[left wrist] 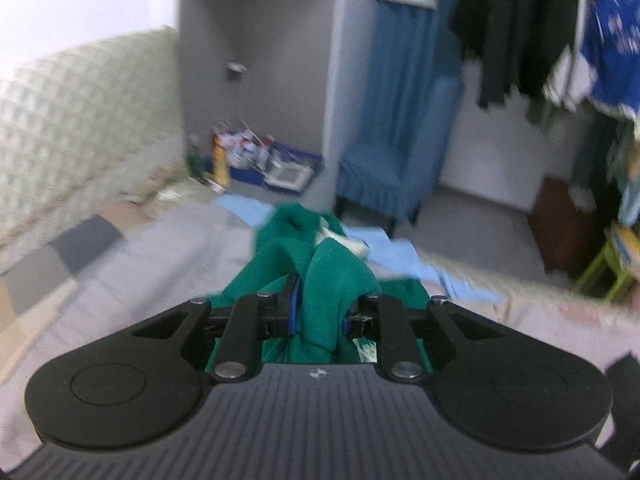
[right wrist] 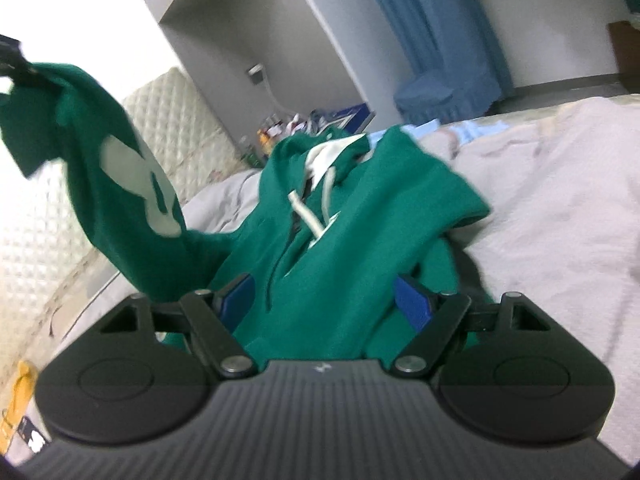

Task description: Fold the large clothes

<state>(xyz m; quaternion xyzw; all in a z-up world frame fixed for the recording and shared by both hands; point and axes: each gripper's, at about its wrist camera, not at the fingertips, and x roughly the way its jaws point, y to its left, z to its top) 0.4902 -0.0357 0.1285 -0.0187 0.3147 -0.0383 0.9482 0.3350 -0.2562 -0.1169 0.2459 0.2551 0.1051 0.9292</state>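
Covering the grey bed (right wrist: 560, 200), green hoodie (right wrist: 340, 240) pinched in left gripper (left wrist: 320, 312), right gripper (right wrist: 328, 304) spread.

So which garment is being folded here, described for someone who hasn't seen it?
On the grey-quilted bed lies a green hoodie, one part lifted off to the left. Unlike the pale blue cloth behind it, it has a white-lined hood and white drawstrings.

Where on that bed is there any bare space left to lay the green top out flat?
Bare grey bedspread lies right of the green hooded sweatshirt, reaching the bed's edge. More of it lies between the sweatshirt and the quilted cream headboard. The far end is crowded: light blue cloth lies behind the sweatshirt.
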